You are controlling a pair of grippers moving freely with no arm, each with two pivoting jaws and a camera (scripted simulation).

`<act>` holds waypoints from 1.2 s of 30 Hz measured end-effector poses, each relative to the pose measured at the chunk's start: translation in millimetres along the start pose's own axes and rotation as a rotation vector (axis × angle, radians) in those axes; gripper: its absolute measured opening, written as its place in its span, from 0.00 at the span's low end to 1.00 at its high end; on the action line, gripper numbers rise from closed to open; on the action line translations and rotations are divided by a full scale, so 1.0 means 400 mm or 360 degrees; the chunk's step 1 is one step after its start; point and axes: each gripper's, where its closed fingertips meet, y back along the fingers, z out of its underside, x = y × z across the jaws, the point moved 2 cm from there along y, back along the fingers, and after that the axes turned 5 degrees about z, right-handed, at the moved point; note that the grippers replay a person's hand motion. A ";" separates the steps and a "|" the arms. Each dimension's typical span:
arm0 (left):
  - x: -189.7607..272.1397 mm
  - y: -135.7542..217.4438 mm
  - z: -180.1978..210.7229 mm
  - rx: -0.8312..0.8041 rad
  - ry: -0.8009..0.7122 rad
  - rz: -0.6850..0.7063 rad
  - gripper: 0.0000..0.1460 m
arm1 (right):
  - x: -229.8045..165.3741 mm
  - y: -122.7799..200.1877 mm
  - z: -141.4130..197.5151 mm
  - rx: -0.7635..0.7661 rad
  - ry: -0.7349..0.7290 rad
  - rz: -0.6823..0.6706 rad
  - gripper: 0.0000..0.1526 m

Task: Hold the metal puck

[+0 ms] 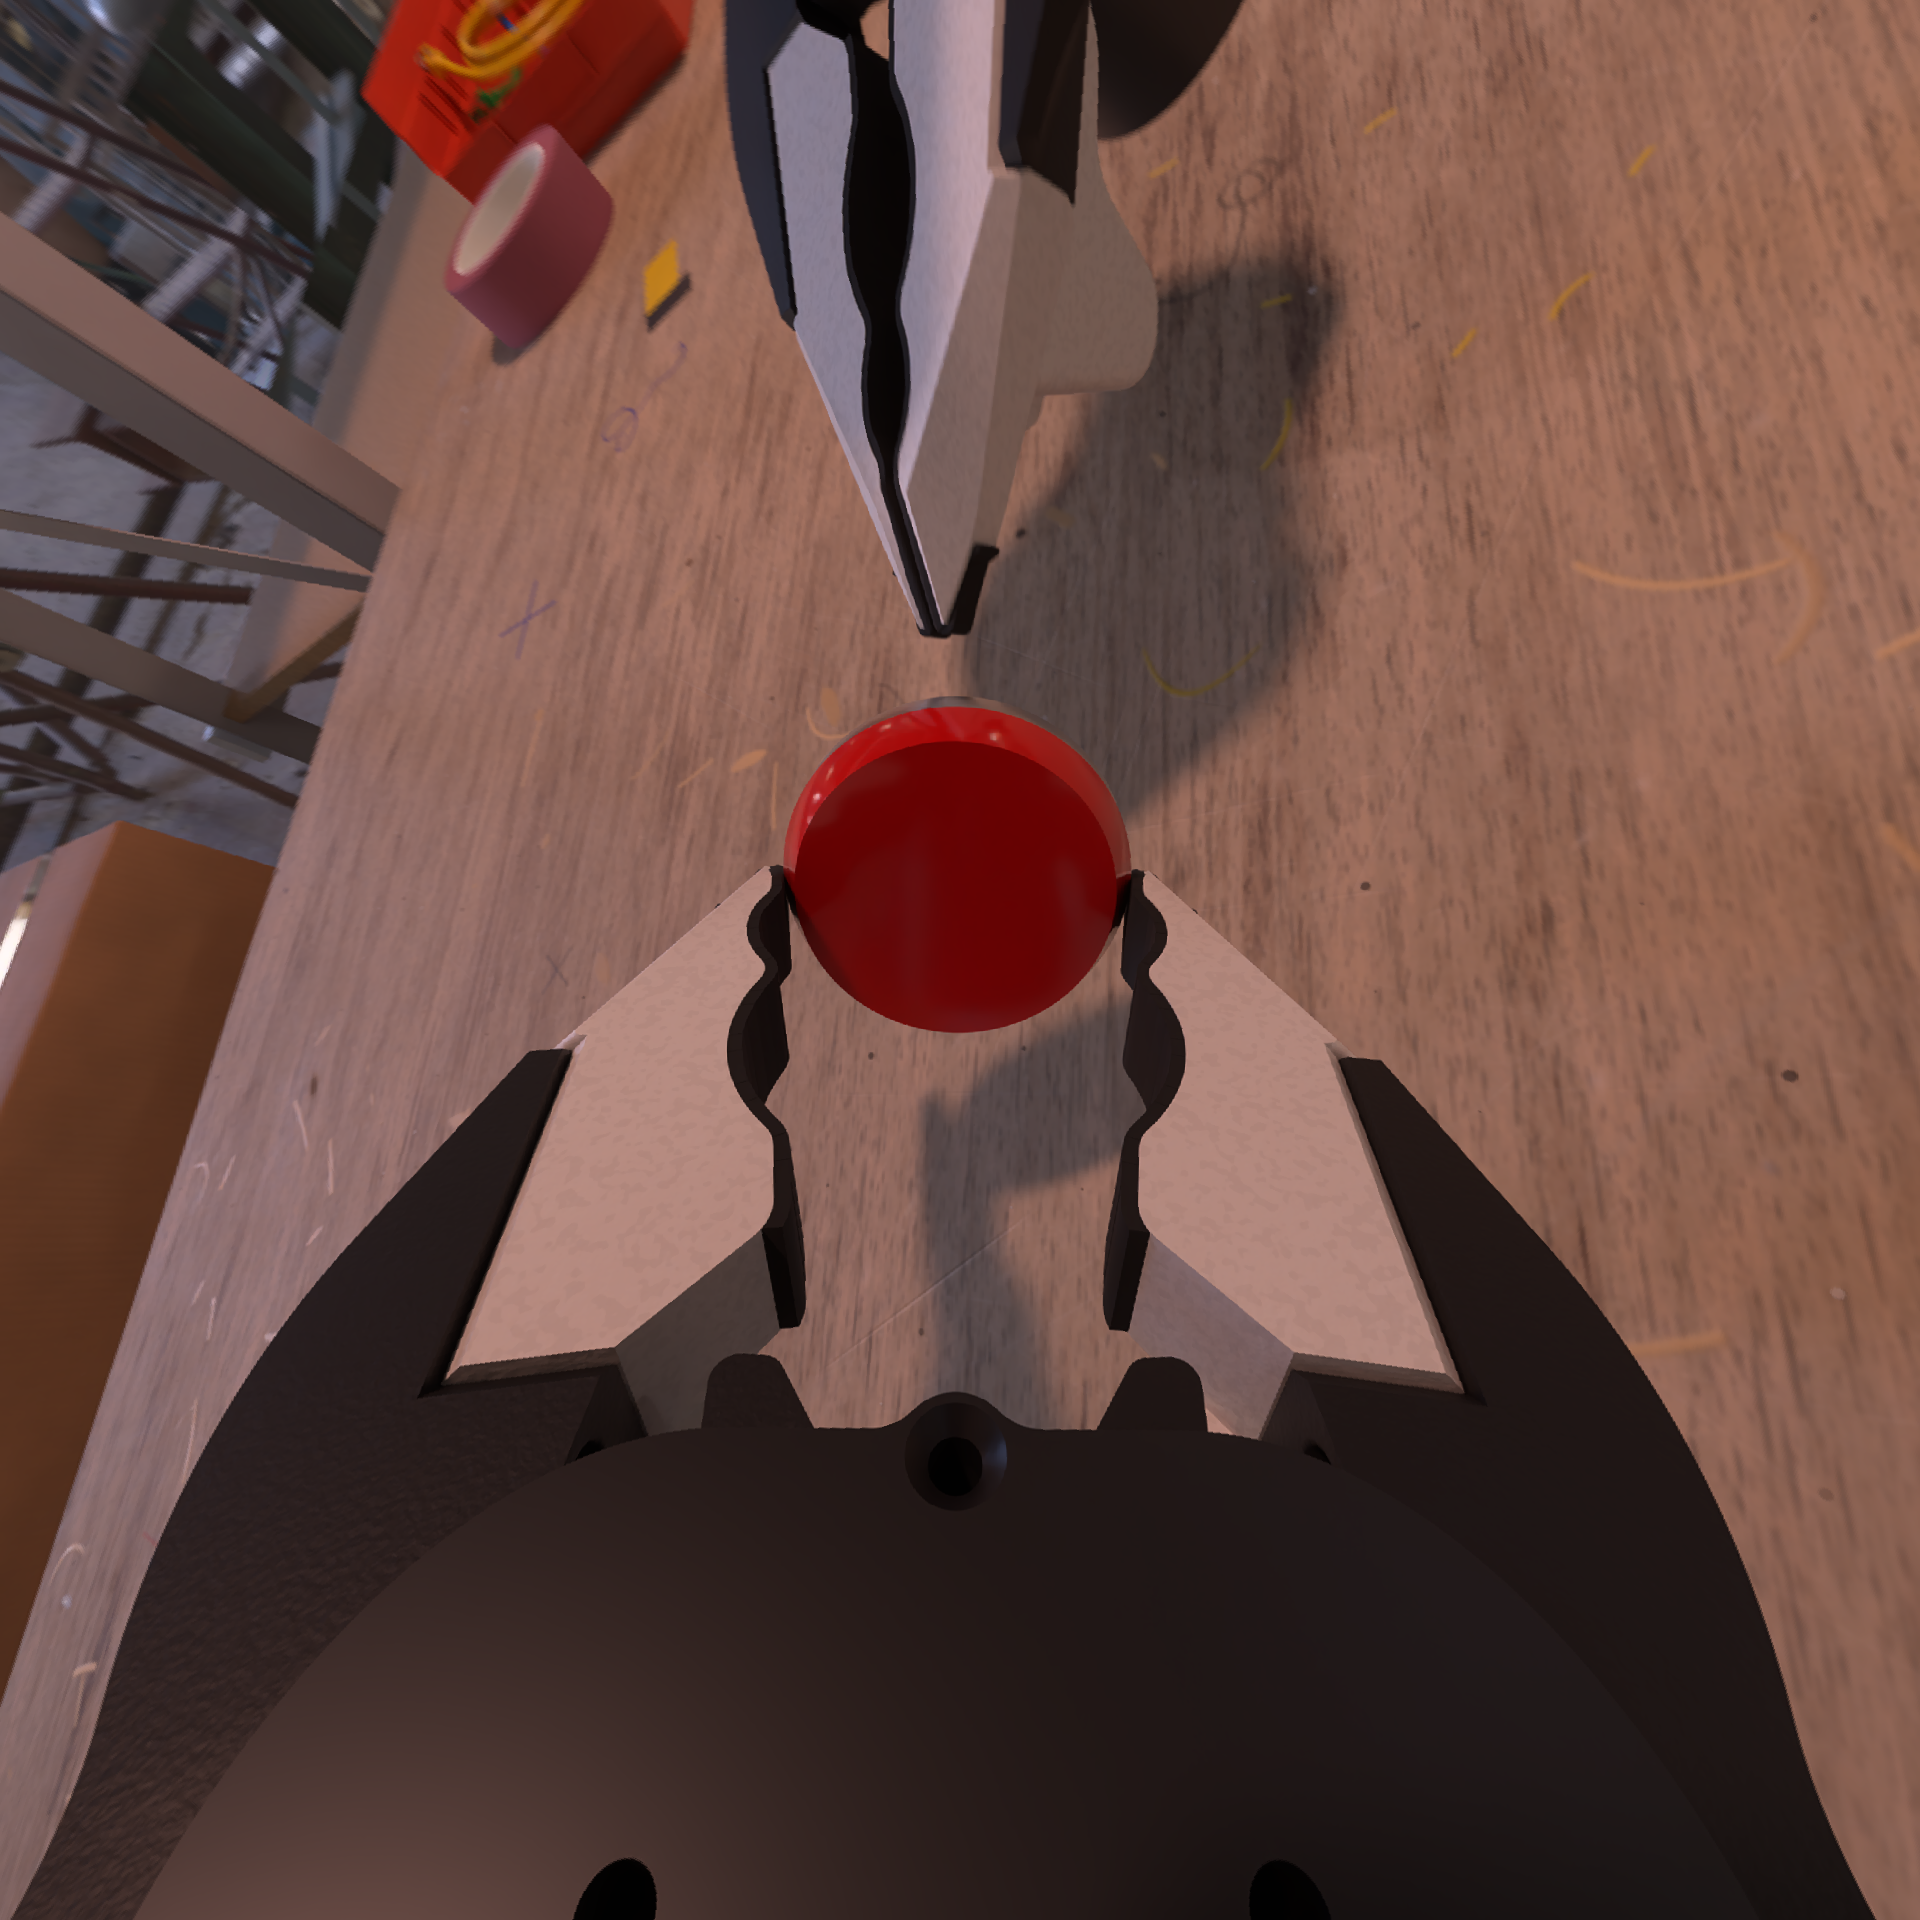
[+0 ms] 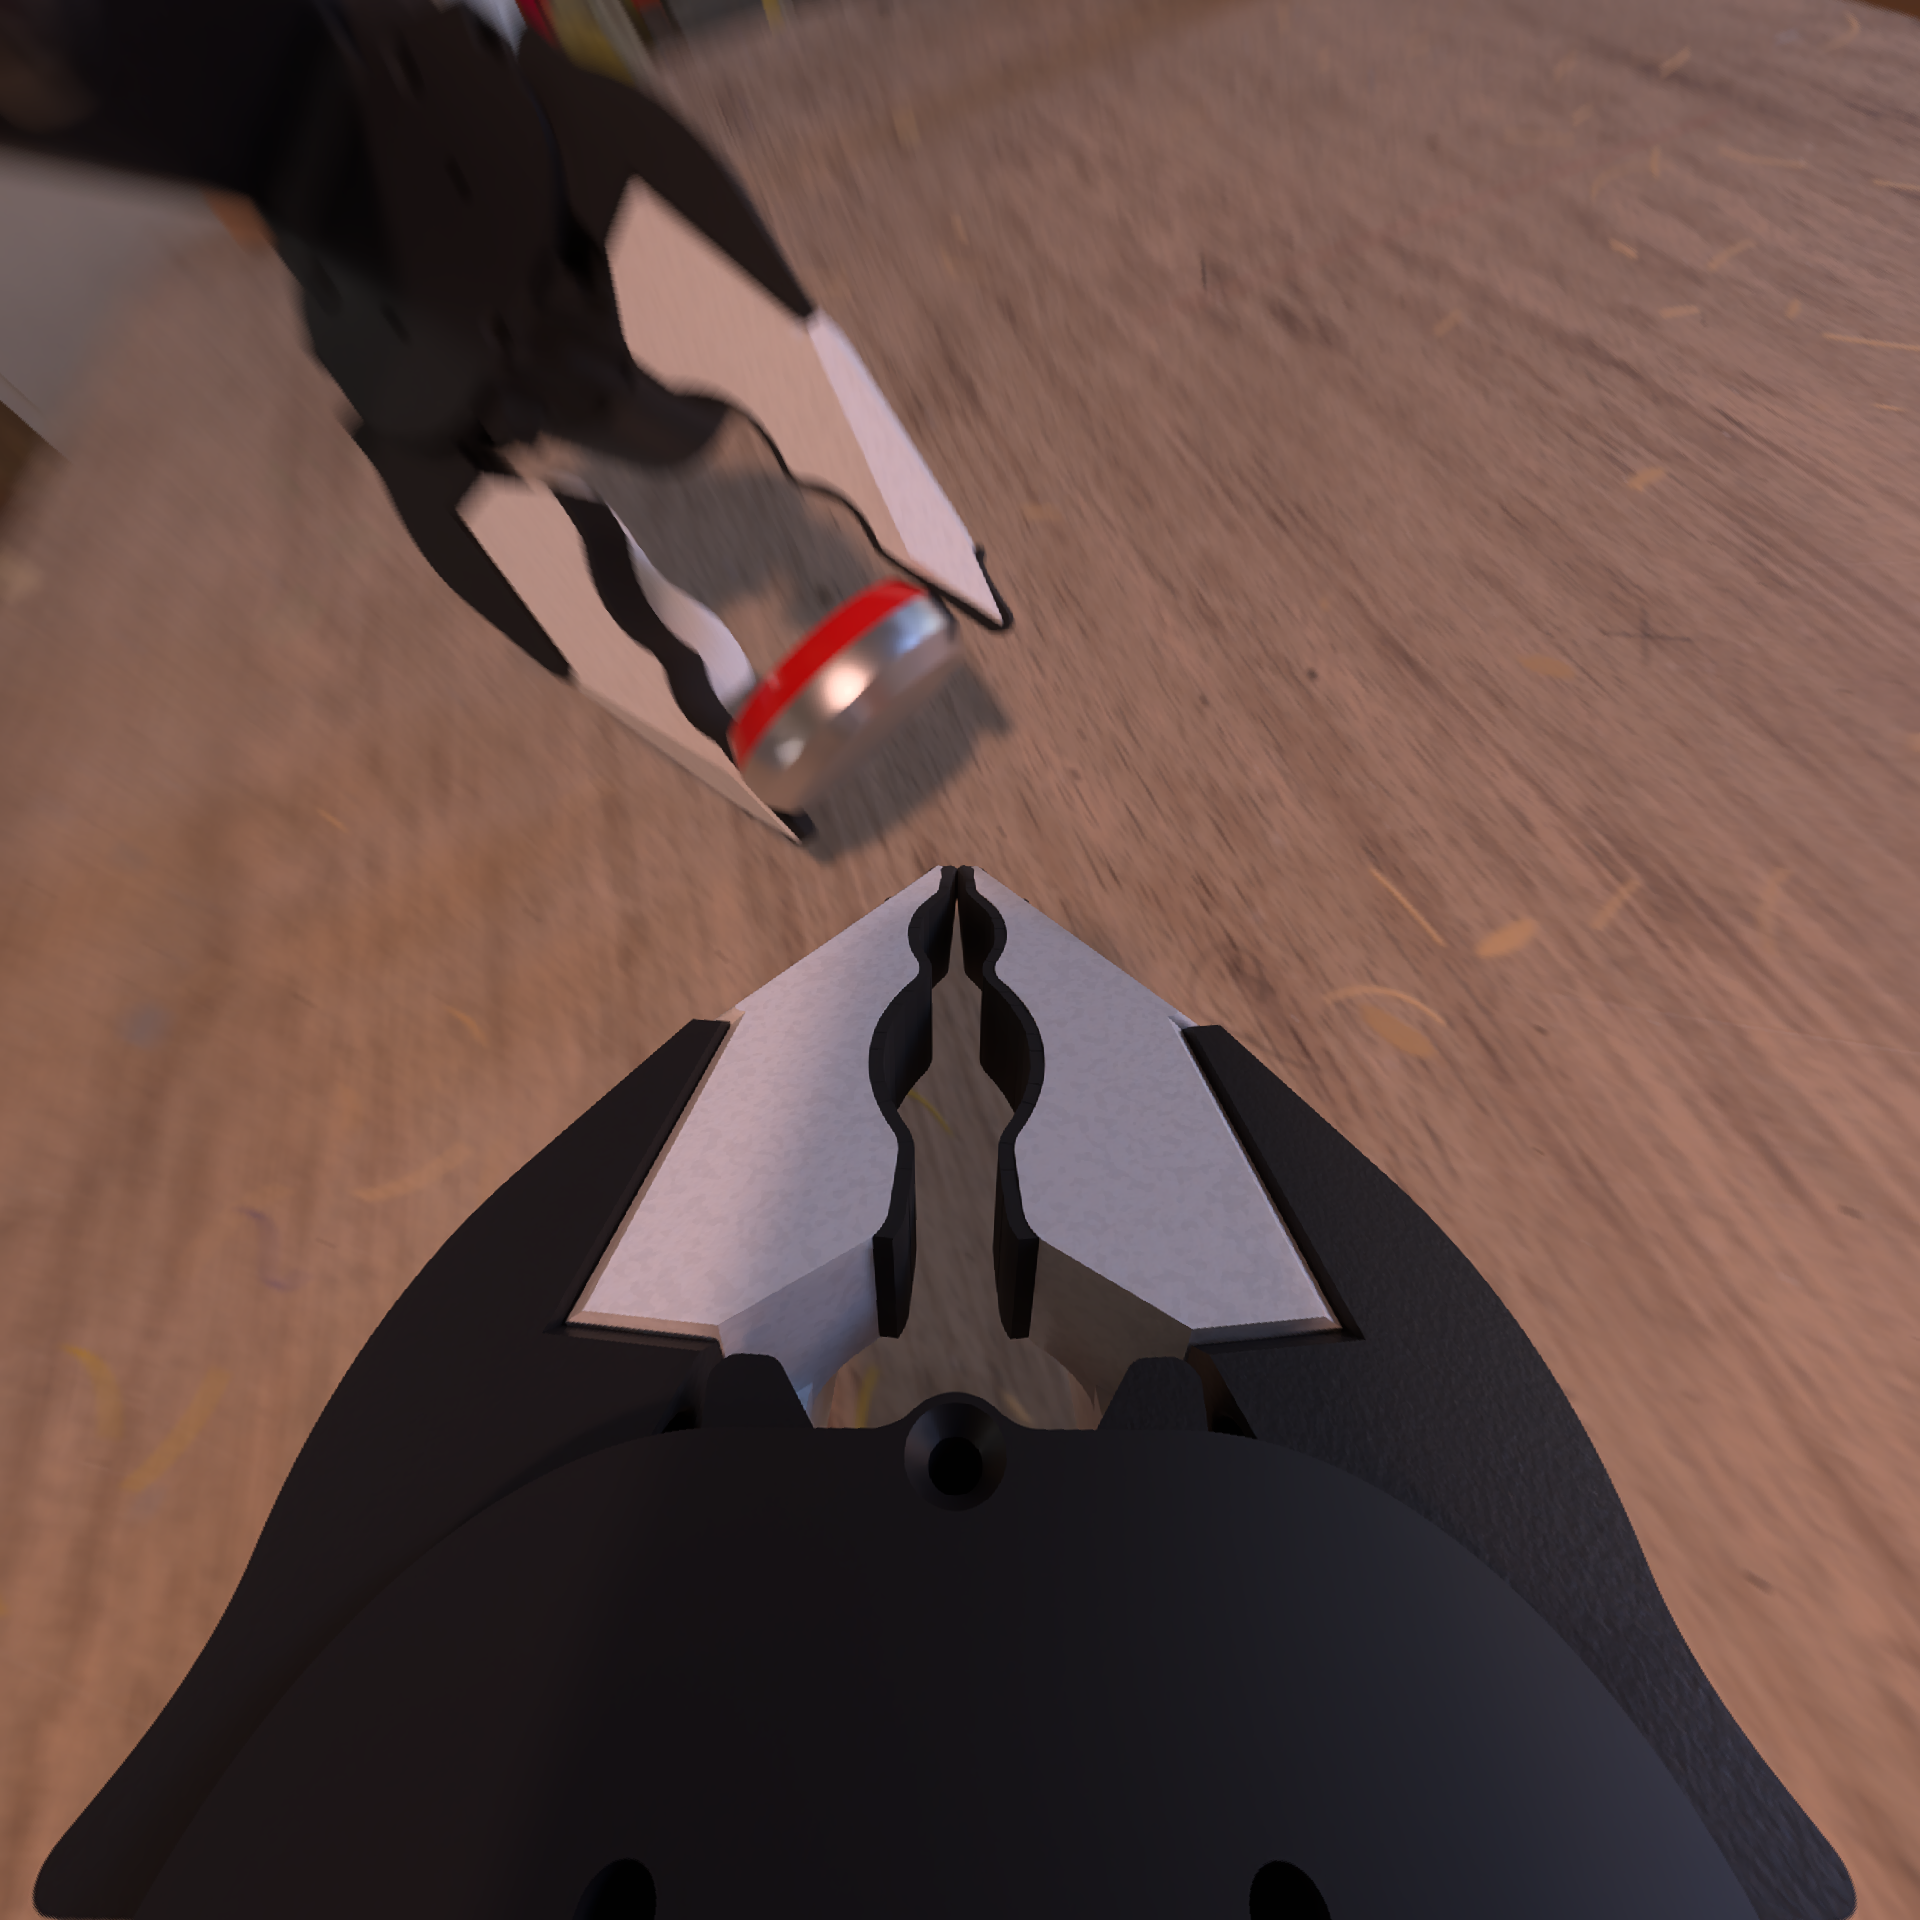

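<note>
The metal puck (image 1: 951,883) has a red top and a shiny silver body. My left gripper (image 1: 956,896) is shut on the puck, its fingertips pressing the puck's two sides, and holds it above the wooden table. In the right wrist view the puck (image 2: 844,686) shows tilted between the left gripper's fingers (image 2: 935,540), with its shadow on the wood below. My right gripper (image 2: 958,875) is shut and empty, its tips a short way from the puck. It also shows in the left wrist view (image 1: 940,623), pointing at the puck from the far side.
A wooden table (image 1: 1507,727) with scattered shavings. A dark red tape roll (image 1: 530,239), a small yellow block (image 1: 663,275) and a red box with cables (image 1: 520,73) lie at the far left. An orange box (image 1: 94,1091) stands at the table's left edge.
</note>
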 end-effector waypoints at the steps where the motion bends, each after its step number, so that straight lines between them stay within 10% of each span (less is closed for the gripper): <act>1: -0.004 0.004 -0.003 0.0023 0.0002 -0.0024 0.44 | -0.006 0.007 -0.019 0.0095 -0.0095 -0.0076 0.00; 5: -0.003 0.018 -0.019 0.0092 -0.0071 -0.0107 0.44 | -0.030 0.017 -0.032 0.0182 -0.0356 -0.0390 0.00; 16: 0.009 0.021 -0.025 0.0054 -0.0158 -0.0190 0.44 | -0.072 0.028 -0.032 0.0157 -0.0071 -0.0416 0.00; 36: 0.002 0.030 -0.032 0.0034 -0.0188 -0.0331 0.44 | -0.044 0.013 -0.033 0.0055 0.0154 -0.0038 0.00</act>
